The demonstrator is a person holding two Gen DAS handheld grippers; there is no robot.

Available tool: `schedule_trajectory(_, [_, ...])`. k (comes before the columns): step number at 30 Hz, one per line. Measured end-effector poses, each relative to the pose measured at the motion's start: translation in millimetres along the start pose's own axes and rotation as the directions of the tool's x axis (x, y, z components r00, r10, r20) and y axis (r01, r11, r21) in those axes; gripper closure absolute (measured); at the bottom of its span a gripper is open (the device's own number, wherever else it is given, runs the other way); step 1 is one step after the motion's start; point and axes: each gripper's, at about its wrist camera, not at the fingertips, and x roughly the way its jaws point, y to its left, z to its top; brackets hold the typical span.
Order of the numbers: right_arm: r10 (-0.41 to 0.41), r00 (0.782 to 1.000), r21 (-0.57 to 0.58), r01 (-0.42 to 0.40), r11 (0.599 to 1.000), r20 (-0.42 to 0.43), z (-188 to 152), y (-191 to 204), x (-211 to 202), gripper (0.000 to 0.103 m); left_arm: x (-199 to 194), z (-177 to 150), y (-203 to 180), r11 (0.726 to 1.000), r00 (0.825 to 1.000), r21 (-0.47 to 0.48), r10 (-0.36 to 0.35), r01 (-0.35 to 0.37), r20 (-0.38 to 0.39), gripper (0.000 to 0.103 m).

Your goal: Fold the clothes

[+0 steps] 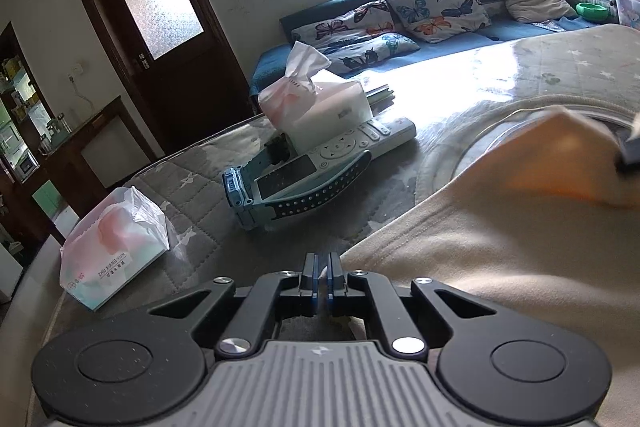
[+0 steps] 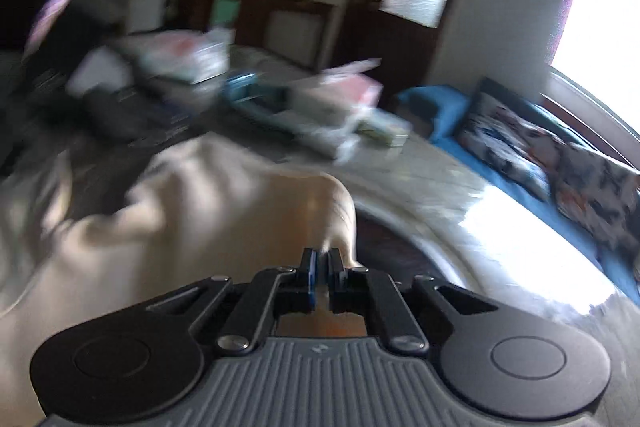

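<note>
The cream garment (image 1: 500,247) lay on the bed (image 1: 192,211), spreading right of the left claw (image 1: 322,269), which pinched its near edge, while the right claw (image 2: 320,263) gripped a lifted fold, fabric trailing leftward

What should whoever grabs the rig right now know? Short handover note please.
Left gripper: shut on an edge of the cream-beige fleece garment, low over the grey quilted star-print bed cover.
Right gripper: shut on another part of the same garment, lifted; that view is motion-blurred.
Nearby on the bed: two pink-and-white tissue packs, a white remote control, a blue perforated strap device.
Done: both grips taken, one side raised.
Left: probably carry the lifted part across, lay it flat, finish folding.
</note>
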Motion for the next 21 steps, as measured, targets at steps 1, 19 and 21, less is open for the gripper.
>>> schedule_trajectory(1, [0.023, 1.0, -0.02, -0.023, 1.0, -0.004, -0.9, 7.0, -1.7, 0.092, 0.0, 0.0, 0.2, 1.0, 1.0, -0.001, 0.001, -0.001, 0.0, 0.097])
schedule_trajectory(19, [0.156, 0.985, 0.303, -0.127, 0.944, -0.072, -11.4, -39.6, 6.8, 0.084, 0.0, 1.5, 3.8, 1.0, 1.0, -0.009, -0.003, 0.003, -0.01, 0.096])
schedule_trajectory(21, [0.155, 0.986, 0.306, -0.127, 0.943, -0.068, -10.5, -40.1, 7.9, 0.093, 0.1, 4.9, 4.9, 1.0, 1.0, -0.007, 0.0, 0.0, -0.009, 0.098])
